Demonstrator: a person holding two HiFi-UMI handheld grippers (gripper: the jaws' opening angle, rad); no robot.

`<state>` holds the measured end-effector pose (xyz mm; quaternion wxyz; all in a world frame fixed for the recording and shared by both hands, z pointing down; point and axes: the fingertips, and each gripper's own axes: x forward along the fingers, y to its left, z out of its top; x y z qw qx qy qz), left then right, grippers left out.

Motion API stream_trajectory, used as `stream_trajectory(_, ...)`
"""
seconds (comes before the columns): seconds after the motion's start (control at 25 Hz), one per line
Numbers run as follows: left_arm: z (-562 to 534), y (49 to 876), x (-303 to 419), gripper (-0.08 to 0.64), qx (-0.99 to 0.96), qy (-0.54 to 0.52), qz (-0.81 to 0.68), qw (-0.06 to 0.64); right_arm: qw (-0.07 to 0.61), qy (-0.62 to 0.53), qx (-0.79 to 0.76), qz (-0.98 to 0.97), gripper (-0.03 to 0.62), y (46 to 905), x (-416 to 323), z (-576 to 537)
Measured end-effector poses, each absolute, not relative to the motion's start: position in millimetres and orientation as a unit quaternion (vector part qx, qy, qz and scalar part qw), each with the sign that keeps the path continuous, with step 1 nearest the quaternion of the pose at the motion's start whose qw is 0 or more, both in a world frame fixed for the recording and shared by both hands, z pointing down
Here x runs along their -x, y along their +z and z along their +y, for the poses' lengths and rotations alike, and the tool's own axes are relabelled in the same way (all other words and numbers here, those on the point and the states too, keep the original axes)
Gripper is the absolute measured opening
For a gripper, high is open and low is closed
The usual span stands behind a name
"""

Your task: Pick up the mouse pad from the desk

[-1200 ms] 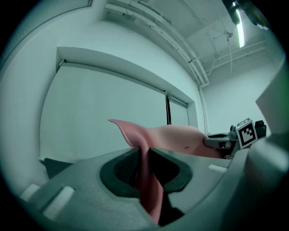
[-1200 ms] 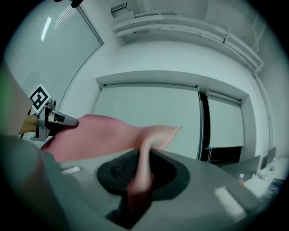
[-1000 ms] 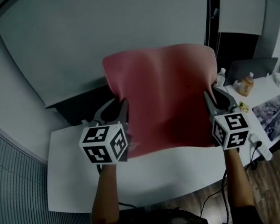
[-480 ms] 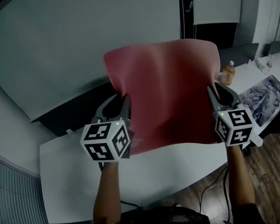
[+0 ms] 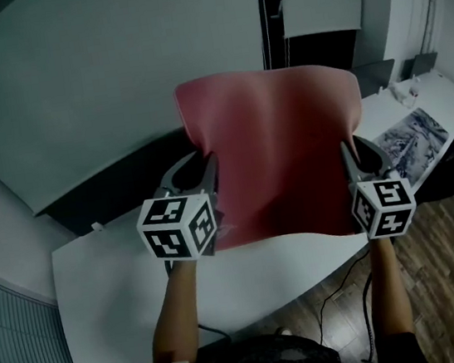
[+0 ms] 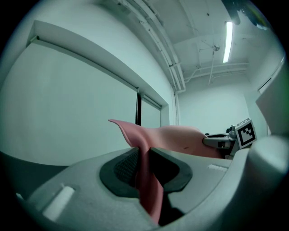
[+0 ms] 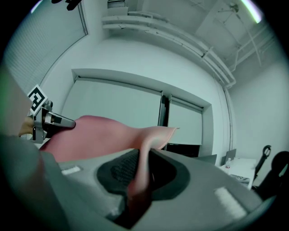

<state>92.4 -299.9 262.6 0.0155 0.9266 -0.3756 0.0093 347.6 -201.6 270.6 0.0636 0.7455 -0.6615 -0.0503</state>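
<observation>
Your left gripper (image 5: 202, 170) and right gripper (image 5: 352, 155) each pinch the pink mouse pad (image 5: 277, 152), held above the desk (image 5: 102, 303); the pickup looks done.

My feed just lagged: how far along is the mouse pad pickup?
Done: the pink mouse pad is off the white desk, held above it. In hand: the left gripper and right gripper each pinch one side edge. Left: nothing of the pickup itself.
</observation>
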Motion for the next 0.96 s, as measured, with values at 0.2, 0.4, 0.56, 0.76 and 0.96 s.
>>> stream_trajectory(0.2, -294, 263, -111, 0.075, -0.933, 0.012, -0.359, 0.017, 0.064, -0.051, -0.757, -0.648, 0.083, 268, -360, -187)
stream_trajectory(0.4, -289, 264, -123, 0.075, -0.938, 0.010, -0.346, 0.018, 0.066, -0.051, -0.767, -0.637, 0.083, 270, -371, -173)
stream_trajectory(0.56, -287, 265, -126, 0.075, -0.940, 0.012, -0.340, 0.019, 0.067, -0.051, -0.772, -0.631, 0.083, 268, -373, -167)
stream_trajectory(0.76, -282, 268, -130, 0.075, -0.942, 0.012, -0.335, 0.018, 0.067, -0.052, -0.775, -0.627, 0.083, 271, -374, -161)
stream_trajectory(0.96, -278, 269, -132, 0.075, -0.942, 0.014, -0.334, 0.020, 0.068, -0.051, -0.775, -0.626, 0.083, 270, -377, -156)
